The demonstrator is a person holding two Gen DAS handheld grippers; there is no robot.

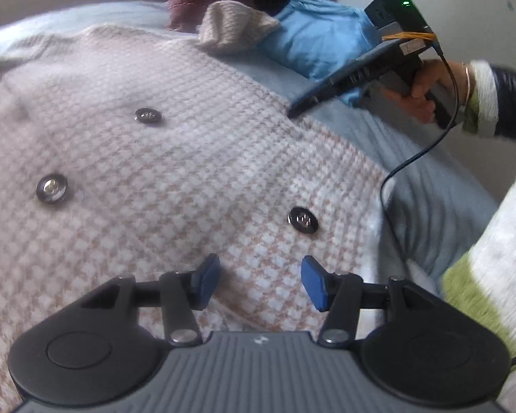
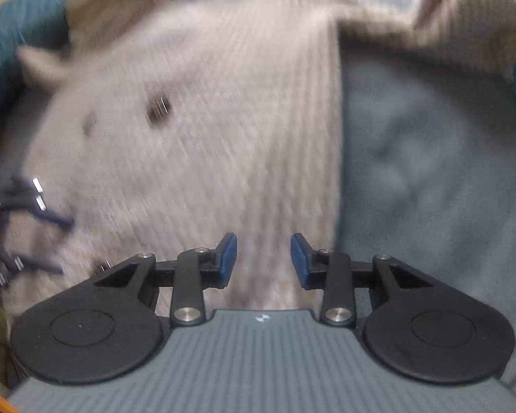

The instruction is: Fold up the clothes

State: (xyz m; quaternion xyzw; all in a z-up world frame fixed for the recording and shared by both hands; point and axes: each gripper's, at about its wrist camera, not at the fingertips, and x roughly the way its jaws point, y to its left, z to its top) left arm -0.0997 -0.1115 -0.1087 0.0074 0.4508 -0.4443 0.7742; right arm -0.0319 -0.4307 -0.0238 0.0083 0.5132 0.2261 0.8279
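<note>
Nearest the left wrist camera, the left tool hangs with its blue pads set apart over the cloth, nothing between them and nothing held. Beneath it a pink-and-white checked coat lies spread flat, front side up, on a pale blue bed cover, with three dark buttons showing across it. Further off, at the coat's far right edge, the right tool comes in side-on, held by a person's hand; its tip is at or just beside the hem, and contact cannot be judged. In the blurred right wrist view, the right tool has its pads moderately parted over the coat's straight edge, gripping nothing. A beige sleeve lies bunched at the far end, beside a crumpled blue garment.

The coat's long axis appears to run away from both cameras, sleeves towards the far end. Judged from this, the garment is laid out and a fold is about to begin: each tool would need to close on an edge, then carry it across the front
</note>
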